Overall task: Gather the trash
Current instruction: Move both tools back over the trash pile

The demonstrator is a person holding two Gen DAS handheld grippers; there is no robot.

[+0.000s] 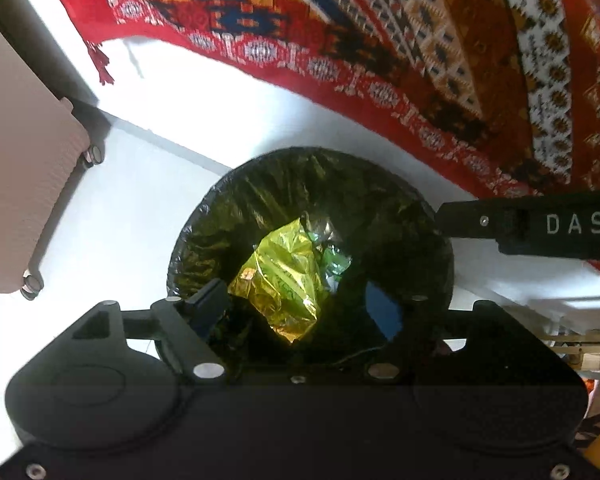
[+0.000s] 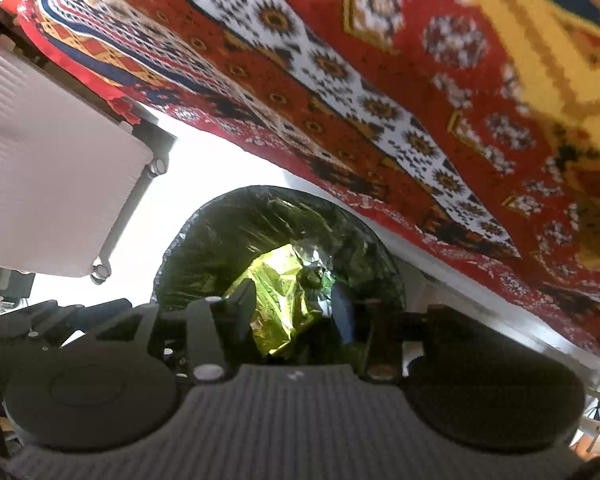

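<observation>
A round bin lined with a black bag (image 1: 260,188) (image 2: 260,208) stands on the white floor, seen from straight above. Inside it lies a crumpled gold foil wrapper (image 1: 284,276) (image 2: 284,280) with a bit of green wrapper (image 1: 336,260) beside it. My left gripper (image 1: 296,308) points down into the bin's mouth, jaws apart, pads clear of the foil below. My right gripper (image 2: 292,306) hangs over the same opening, also open with nothing pinched. A black bar of the right gripper, lettered DAS (image 1: 540,224), crosses the bin's right rim in the left wrist view.
A red patterned rug (image 1: 420,60) (image 2: 380,80) lies just beyond the bin. A pale ribbed suitcase on small wheels (image 1: 20,180) (image 2: 40,180) stands to the left. White floor (image 1: 160,120) separates them. Wooden slats (image 1: 580,348) show at the right edge.
</observation>
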